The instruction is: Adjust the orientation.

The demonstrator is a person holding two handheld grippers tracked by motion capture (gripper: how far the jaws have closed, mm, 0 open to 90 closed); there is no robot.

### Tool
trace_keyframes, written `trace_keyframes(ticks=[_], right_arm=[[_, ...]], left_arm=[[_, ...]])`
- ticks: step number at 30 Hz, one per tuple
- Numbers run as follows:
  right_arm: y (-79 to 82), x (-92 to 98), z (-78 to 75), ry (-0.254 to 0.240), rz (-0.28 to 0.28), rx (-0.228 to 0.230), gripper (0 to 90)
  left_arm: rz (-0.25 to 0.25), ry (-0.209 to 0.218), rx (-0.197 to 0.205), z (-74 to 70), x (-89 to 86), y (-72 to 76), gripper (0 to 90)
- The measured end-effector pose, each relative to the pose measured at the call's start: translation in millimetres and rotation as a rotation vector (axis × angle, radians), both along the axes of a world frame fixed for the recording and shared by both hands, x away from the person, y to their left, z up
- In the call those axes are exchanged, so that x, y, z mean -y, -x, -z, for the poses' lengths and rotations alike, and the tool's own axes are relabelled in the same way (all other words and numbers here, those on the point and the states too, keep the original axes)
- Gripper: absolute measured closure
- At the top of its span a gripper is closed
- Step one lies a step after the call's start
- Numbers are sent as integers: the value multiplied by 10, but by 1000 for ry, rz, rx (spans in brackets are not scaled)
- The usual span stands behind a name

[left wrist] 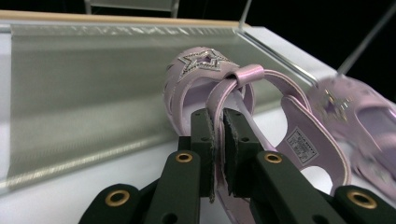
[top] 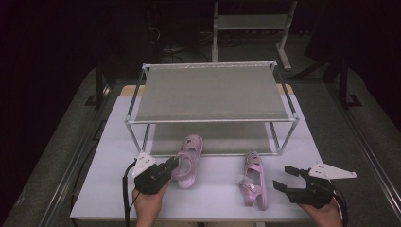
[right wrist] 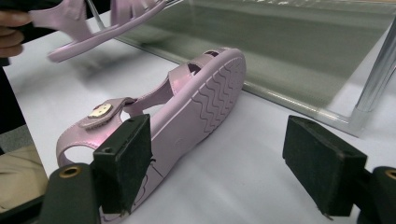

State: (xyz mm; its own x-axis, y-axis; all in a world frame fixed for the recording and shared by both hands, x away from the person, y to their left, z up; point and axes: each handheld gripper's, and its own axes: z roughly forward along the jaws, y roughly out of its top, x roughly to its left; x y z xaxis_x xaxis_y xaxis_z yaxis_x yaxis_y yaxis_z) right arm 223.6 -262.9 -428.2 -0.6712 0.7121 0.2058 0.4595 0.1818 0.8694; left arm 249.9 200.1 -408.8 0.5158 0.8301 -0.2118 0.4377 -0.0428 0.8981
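Two pink sandals lie on the white table (top: 113, 189) in front of a two-shelf rack (top: 213, 121). My left gripper (top: 173, 163) is shut on the heel strap of the left sandal (top: 189, 158). Up close, its jaws (left wrist: 218, 135) pinch that strap, and the star-trimmed toe (left wrist: 203, 63) points at the lower shelf. In the right gripper view this sandal (right wrist: 102, 28) hangs tilted above its shadow. The right sandal (top: 253, 179) lies on its side, sole (right wrist: 205, 102) facing my right gripper (top: 283, 178). That gripper (right wrist: 219, 163) is open, its left pad beside the sandal's heel.
The rack's lower shelf (top: 208, 137) sits at table height just behind the sandals, and its grey top shelf (top: 208, 92) overhangs it. Thin metal legs (top: 287, 137) stand at the front corners. Bare table lies between the sandals. Another frame (top: 250, 21) stands in the dark beyond.
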Motion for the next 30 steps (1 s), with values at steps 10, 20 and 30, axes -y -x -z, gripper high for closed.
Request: trace_keyframes(ticks=[10,20,30], right_arm=[[-15,-22,15,-5,-19,-7,233],[-20,-25,19,-13,-24,-5,233],[-28,-8,27,-18,-32,-2,234]], left_arm=[[-59,-10,44,60,230,-370,836],[-128,-34,57,205,469,-661,837],[-185,-56,64,233,511,-867,836]])
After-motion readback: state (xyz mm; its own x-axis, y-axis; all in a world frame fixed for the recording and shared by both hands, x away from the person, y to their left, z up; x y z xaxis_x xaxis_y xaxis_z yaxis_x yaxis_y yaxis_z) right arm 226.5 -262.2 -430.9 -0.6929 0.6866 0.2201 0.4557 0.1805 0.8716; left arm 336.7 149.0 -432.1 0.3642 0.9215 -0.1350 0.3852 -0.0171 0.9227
